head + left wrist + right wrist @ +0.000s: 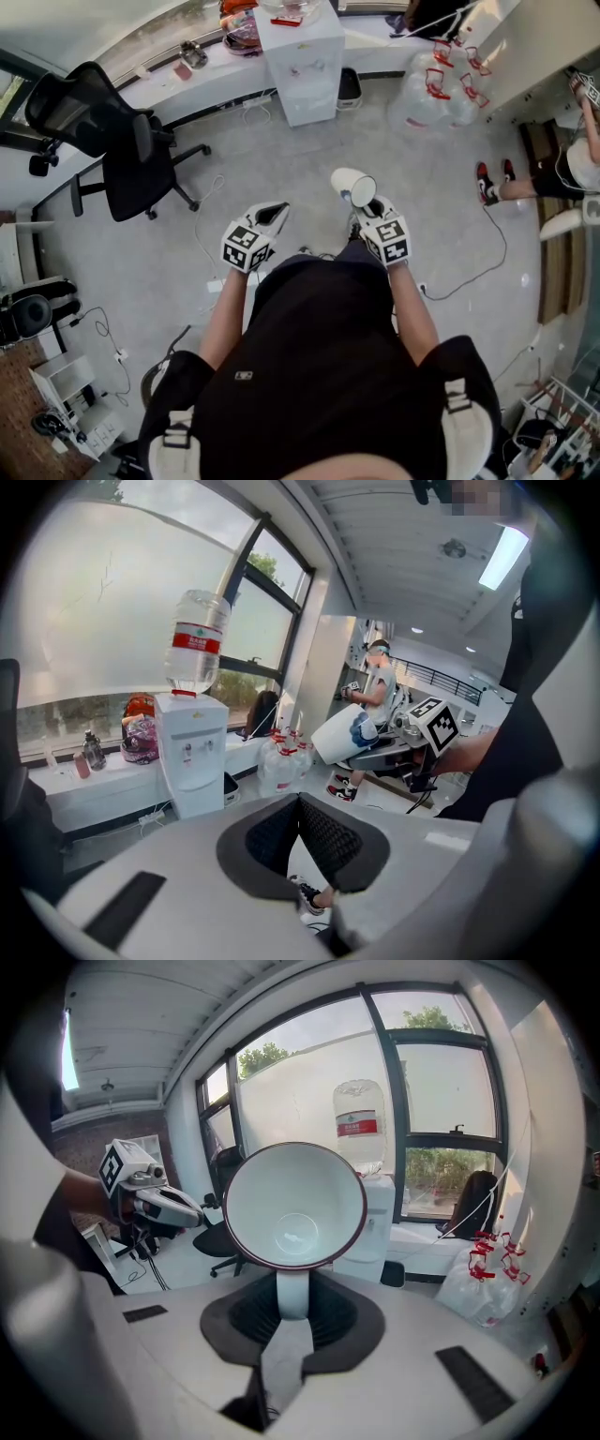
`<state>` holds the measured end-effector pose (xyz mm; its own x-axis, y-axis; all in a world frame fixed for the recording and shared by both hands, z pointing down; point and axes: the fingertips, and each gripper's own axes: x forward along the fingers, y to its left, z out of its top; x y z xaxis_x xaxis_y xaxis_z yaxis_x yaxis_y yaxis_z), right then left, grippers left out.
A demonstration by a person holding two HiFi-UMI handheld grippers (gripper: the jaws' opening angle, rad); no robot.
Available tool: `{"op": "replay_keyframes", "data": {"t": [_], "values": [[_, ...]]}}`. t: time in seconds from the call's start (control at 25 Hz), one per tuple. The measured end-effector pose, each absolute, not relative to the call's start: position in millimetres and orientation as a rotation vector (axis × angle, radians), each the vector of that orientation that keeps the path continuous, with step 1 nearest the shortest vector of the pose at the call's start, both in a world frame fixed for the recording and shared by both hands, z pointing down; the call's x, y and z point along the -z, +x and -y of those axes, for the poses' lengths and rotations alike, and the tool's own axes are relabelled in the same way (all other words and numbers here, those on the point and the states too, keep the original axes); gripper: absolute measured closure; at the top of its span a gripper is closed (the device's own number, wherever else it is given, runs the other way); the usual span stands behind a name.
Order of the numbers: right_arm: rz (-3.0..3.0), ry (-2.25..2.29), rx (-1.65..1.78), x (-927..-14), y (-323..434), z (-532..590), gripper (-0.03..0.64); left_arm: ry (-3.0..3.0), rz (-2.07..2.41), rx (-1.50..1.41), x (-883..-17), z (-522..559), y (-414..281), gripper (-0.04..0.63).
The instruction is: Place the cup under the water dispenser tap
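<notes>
A white cup [354,186] with a dark red rim lies tilted, mouth toward me, in my right gripper [368,202], which is shut on the cup's handle [292,1293]. The cup [295,1206] fills the middle of the right gripper view and hides part of the white water dispenser [378,1222] behind it. The dispenser [302,61] stands across the floor by the window counter, with a bottle on top and taps [187,752] on its front. My left gripper [273,215] is held beside the right one; its pads [323,832] meet with nothing between them. The left gripper view shows the cup [342,738] at the right.
A black office chair [112,141] stands to the left of the dispenser. Several full water bottles [436,84] sit on the floor to its right. A person [562,169] sits at the far right. Cables [487,253] trail over the grey floor.
</notes>
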<state>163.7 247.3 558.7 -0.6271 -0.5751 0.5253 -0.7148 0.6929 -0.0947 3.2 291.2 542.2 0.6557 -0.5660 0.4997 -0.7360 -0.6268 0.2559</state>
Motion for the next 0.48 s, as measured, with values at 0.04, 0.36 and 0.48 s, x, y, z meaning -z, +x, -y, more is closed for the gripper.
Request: {"op": "replay_keyframes", "data": {"t": [0.04, 0.36, 0.48], "values": [[2.441, 0.983, -0.410, -559.9, 168.3, -241.4, 0.578, 2.431, 1.030, -0.524, -541.1, -284.3, 6.8, 0.595], [2.452, 0.890, -0.393, -564.5, 204.0, -187.3, 0.578, 2.414, 1.079, -0.542, -533.1, -236.1, 47.9, 0.595], [2.459, 0.849, -0.395, -567.7, 221.8, -169.8, 0.578, 2.410, 1.110, -0.537, -529.1, -219.9, 68.0, 0.595]]}}
